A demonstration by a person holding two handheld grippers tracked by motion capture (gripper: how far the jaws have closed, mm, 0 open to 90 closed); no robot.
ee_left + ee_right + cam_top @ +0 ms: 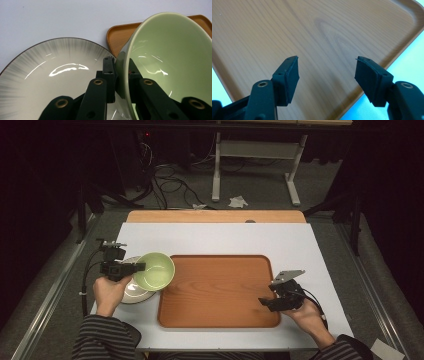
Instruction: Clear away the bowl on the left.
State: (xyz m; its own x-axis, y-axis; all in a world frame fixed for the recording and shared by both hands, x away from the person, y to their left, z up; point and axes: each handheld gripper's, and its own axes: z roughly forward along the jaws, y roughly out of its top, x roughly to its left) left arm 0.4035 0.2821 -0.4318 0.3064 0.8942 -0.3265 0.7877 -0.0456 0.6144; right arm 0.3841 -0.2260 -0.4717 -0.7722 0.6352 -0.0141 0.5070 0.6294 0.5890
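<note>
Left tongs (122, 75) clamped across the rim of the green bowl (153, 270), tilted over the plate (131, 293) just beside the wooden tray's (220, 321) left edge, probably lifted clear; right tongs (327, 77) wide apart, empty, over the tray's right edge.

- Overhead light is brightening the white table (215, 237) while the surrounding room is sinking into near-black.
- White glare streaks are curving across the glossy plate (45, 75) and green bowl (172, 57).
- Both gripper views are looking soft; the wooden tray (324, 32) is showing mild blur.
</note>
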